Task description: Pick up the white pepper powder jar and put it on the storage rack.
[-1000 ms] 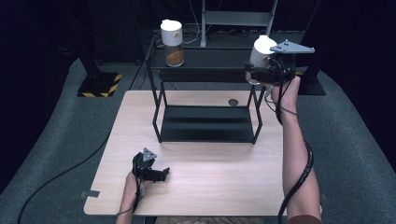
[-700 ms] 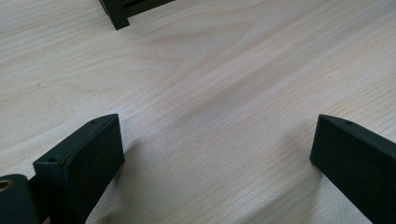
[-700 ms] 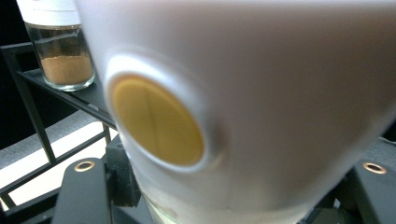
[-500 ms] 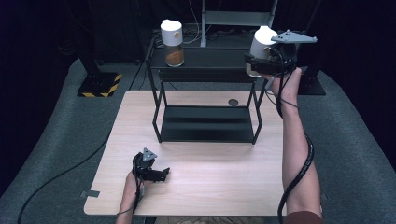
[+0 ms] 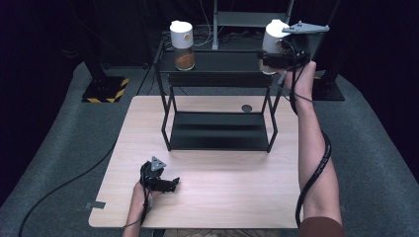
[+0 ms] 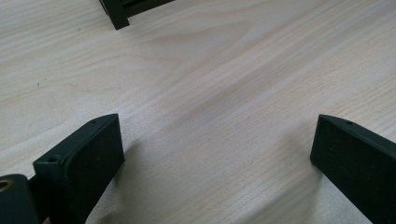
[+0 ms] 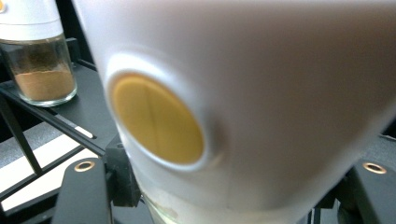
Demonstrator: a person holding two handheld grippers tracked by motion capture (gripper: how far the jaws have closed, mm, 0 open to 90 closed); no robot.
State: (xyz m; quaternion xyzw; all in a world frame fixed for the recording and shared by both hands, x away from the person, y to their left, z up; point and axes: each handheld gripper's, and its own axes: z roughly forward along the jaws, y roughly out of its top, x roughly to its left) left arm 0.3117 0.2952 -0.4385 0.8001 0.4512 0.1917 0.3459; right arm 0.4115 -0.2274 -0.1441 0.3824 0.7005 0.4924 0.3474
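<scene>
White-capped jars number two: one [image 5: 182, 44] on the black rack [image 5: 217, 64], one [image 5: 273, 42] clamped by the right gripper [image 5: 276, 59]; left gripper [image 5: 165, 183] fingers spread.

1. The left claw [image 6: 212, 154] hangs low over the bench [image 6: 224, 84], its two black jaws spread wide apart with nothing between them.
2. The jaw at the left edge shows its flat inner pad and a small hole on top.
3. The bench is pale wood with fine grain.
4. At the top edge, a black rack foot [image 6: 116, 16] stands on the wood.
</scene>
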